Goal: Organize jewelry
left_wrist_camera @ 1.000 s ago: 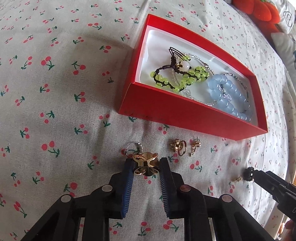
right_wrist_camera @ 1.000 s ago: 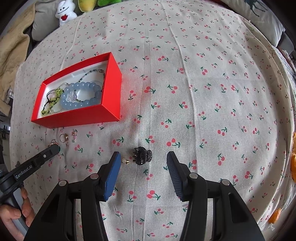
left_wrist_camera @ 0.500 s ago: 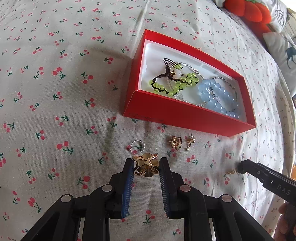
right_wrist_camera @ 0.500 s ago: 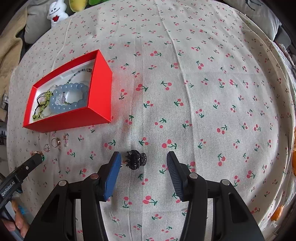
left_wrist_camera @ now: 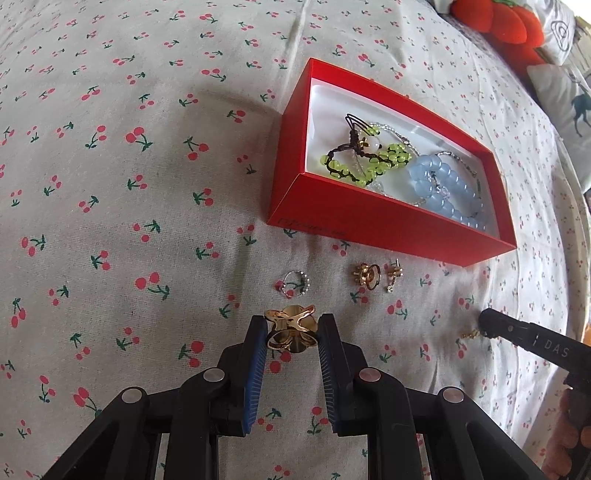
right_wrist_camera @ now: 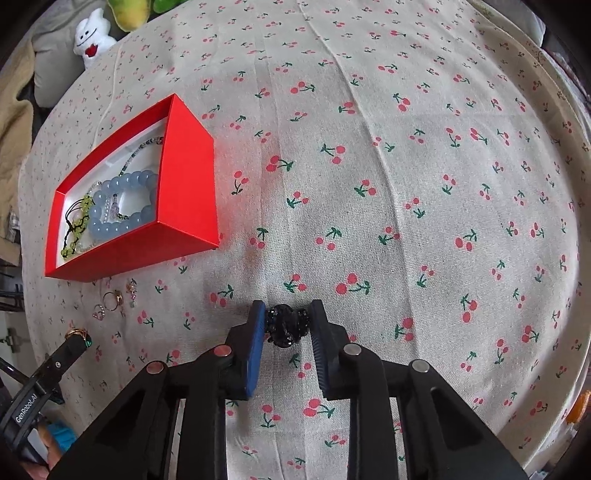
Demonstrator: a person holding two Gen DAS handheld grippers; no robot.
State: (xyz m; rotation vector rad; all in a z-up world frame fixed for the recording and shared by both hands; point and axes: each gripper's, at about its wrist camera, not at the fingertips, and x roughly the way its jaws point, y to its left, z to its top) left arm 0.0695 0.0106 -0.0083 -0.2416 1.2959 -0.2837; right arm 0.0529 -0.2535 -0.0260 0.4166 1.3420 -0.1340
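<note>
My left gripper (left_wrist_camera: 291, 325) is shut on a gold ring (left_wrist_camera: 291, 329) and holds it above the cherry-print cloth. My right gripper (right_wrist_camera: 286, 319) is shut on a black hair claw (right_wrist_camera: 286, 325). A red box (left_wrist_camera: 373, 218) holds a green bead bracelet (left_wrist_camera: 365, 162), a blue bead bracelet (left_wrist_camera: 443, 188) and thin chains; it also shows in the right wrist view (right_wrist_camera: 177, 206). A small silver ring (left_wrist_camera: 295, 283), a gold ring (left_wrist_camera: 365, 274) and an earring (left_wrist_camera: 393, 277) lie in front of the box. A small gold stud (left_wrist_camera: 470, 335) lies by the right gripper's tip.
The bed is covered by a cream cloth with cherries (right_wrist_camera: 406, 184). Plush toys lie at the far edges: red ones (left_wrist_camera: 498, 26) and a white one (right_wrist_camera: 92, 37). A deer-print pillow (left_wrist_camera: 569, 96) is at the right.
My right gripper closed on the black hair claw, which lay loose between its open fingers before. My left gripper rose a little with the gold ring.
</note>
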